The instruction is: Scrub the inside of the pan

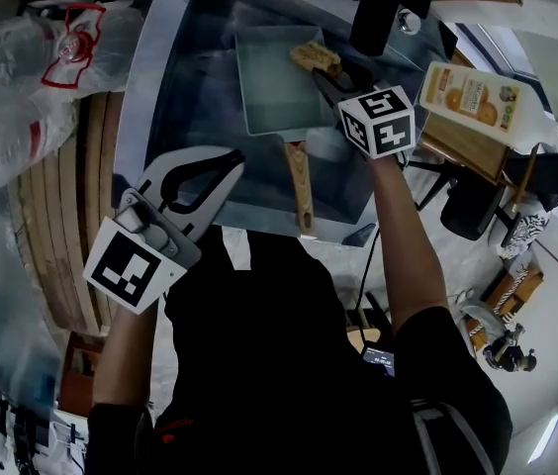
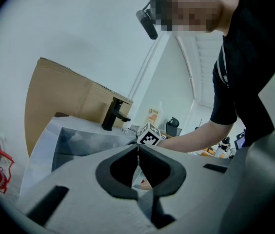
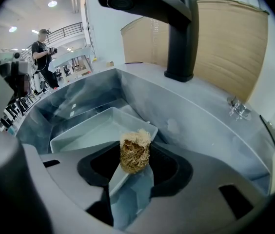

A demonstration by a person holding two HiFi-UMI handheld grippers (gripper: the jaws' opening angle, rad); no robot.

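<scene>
Your right gripper (image 3: 135,161) has its jaws clamped on a tan, fibrous scrubber (image 3: 135,151). In the right gripper view the wad is pinched between the two dark pads and sticks out past the tips. In the head view the scrubber is at the 1 o'clock corner of the pan (image 1: 277,87). Whether it presses on the metal or only hangs just over it, you cannot tell from these views.

The pan is rectangular and pale grey-blue, and it lies on the floor of the steel sink (image 1: 185,92). Its wooden handle (image 1: 301,181) points toward 6 o'clock, back at you, and the inside looks bare.

Your left gripper (image 2: 138,148) is shut on nothing — the jaw tips meet in a thin line with only air in the oval gap behind them. In the head view it sits at about 7 o'clock from the pan, near the sink's near-left corner and well apart from the handle.

The black faucet (image 1: 383,8) stands at 1 o'clock beyond the pan. An orange-labelled bottle (image 1: 467,95) lies on the counter at 3 o'clock — and clear plastic bags (image 1: 32,67) are heaped at 9 o'clock.
</scene>
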